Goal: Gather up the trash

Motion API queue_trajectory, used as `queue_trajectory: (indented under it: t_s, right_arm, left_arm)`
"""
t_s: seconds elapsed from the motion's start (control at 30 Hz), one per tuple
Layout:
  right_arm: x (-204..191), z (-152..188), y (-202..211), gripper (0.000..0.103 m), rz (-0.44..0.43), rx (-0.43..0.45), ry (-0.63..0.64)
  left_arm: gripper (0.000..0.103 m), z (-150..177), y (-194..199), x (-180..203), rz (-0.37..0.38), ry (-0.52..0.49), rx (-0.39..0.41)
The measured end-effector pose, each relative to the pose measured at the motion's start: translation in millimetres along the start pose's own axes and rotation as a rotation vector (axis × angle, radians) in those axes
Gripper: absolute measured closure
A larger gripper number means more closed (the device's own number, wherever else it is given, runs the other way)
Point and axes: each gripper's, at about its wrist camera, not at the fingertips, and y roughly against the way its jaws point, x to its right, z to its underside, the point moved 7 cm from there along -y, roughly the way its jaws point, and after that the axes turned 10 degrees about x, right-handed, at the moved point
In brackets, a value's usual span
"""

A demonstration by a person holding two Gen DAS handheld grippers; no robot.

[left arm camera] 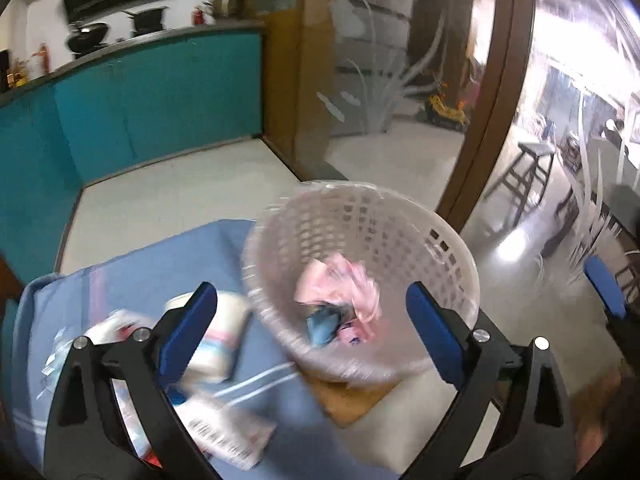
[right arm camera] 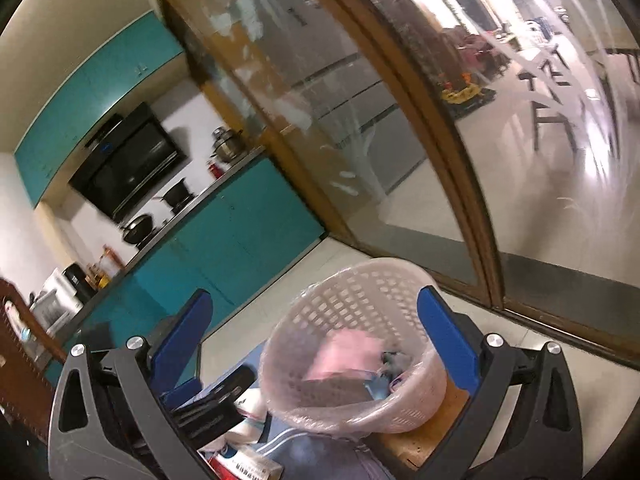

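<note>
two wide, blurred views look down along a pair of tongs toward a white lattice basket (left arm camera: 360,280) lined with a thin clear bag, standing at the corner of a desk (left arm camera: 344,400) covered by a blue cloth (left arm camera: 132,280). the basket leans toward the cameras, so its mouth is in view, probably to make dropping things in easier. inside it lie a crumpled pink wrapper (left arm camera: 340,284) and a small blue scrap (left arm camera: 324,322), so some trash is already collected. the left tongs (left arm camera: 312,320) are spread wide apart with nothing between them, one blue pad over the cloth and the other beside the basket's rim. more trash waits on the cloth just left of the basket: a white and pale blue packet (left arm camera: 220,340), a flat wrapper with a barcode (left arm camera: 228,432), and other papers too blurred to name. the right tongs (right arm camera: 316,336) are also wide apart and empty, framing the basket from a higher angle. in that view the left tongs show as dark shapes low on the desk. behind stand teal cabinets (right arm camera: 224,232), a cooktop with pans, and a glass sliding door (right arm camera: 400,120). the next pickup is likely the nearest packet.
</note>
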Motion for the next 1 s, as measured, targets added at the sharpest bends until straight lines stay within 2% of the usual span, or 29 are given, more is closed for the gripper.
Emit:
queue_trajectory:
  t_s: [0.17, 0.27, 0.33, 0.4, 0.5, 0.57, 0.6, 0.7, 1.0]
  right_arm:
    - [-43, 33, -3, 0.003, -0.074, -0.117, 0.135]
    - [-80, 69, 0, 0.003, -0.135, -0.231, 0.263]
    - [-100, 98, 4, 0.003, -0.165, -0.319, 0.351]
    - [-112, 123, 17, 0.003, -0.189, -0.37, 0.399]
    - [-124, 159, 35, 0.003, -0.215, -0.445, 0.421]
    - [-134, 174, 44, 0.003, -0.236, -0.475, 0.448]
    - [-139, 176, 47, 0.003, -0.243, -0.472, 0.467]
    - [-148, 178, 51, 0.003, -0.253, -0.447, 0.493]
    - [-145, 184, 43, 0.003, -0.241, -0.46, 0.487]
  left_arm:
    - [0.005, 24, 94, -76, -0.164, 0.023, 0.08]
    - [0.003, 51, 151, -131, -0.264, 0.107, 0.115]
    - [0.003, 69, 174, -156, -0.303, 0.16, 0.119]
    - [0.003, 87, 190, -176, -0.341, 0.192, 0.122]
    - [0.003, 111, 194, -191, -0.375, 0.219, 0.107]
    - [0.003, 121, 183, -194, -0.333, 0.231, 0.034]
    - [0.003, 121, 178, -189, -0.318, 0.234, 0.025]
    - [0.003, 120, 178, -184, -0.299, 0.245, 0.03]
    - [0.003, 126, 181, -178, -0.263, 0.257, 0.02]
